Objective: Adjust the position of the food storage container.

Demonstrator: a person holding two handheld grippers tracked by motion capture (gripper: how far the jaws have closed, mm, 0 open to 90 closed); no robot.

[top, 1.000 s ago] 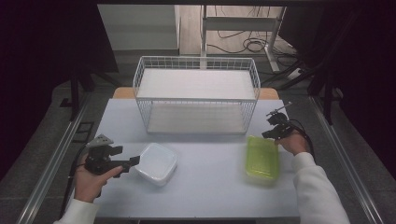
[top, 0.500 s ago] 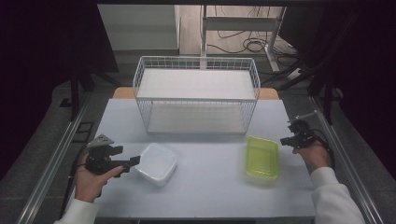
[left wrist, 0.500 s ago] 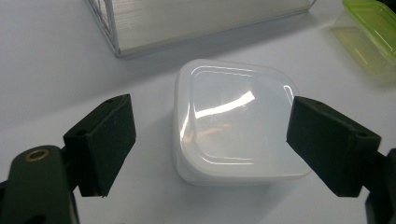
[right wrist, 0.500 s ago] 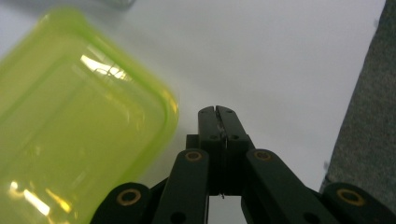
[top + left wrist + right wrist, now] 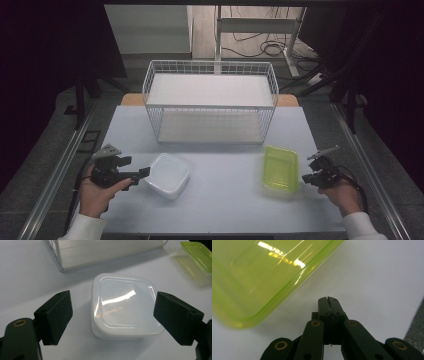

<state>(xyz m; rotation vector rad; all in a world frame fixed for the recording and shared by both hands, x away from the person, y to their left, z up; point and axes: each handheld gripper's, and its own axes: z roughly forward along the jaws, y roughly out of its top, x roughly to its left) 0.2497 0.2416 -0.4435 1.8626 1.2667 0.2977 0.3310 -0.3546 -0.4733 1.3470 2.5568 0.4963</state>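
Left tool (image 5: 145,172) agape, right tool (image 5: 306,177) closed

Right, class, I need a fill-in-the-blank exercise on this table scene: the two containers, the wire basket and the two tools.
1. The left tool has its jaws ____ on either side of the white container, not touching it.
2. The right tool has its jaws ____, with nothing between them.
3. The container beside the right tool is coloured ____.
4. The wire basket stands ____ both containers, farther from the person.

Missing words: open; shut; green; behind
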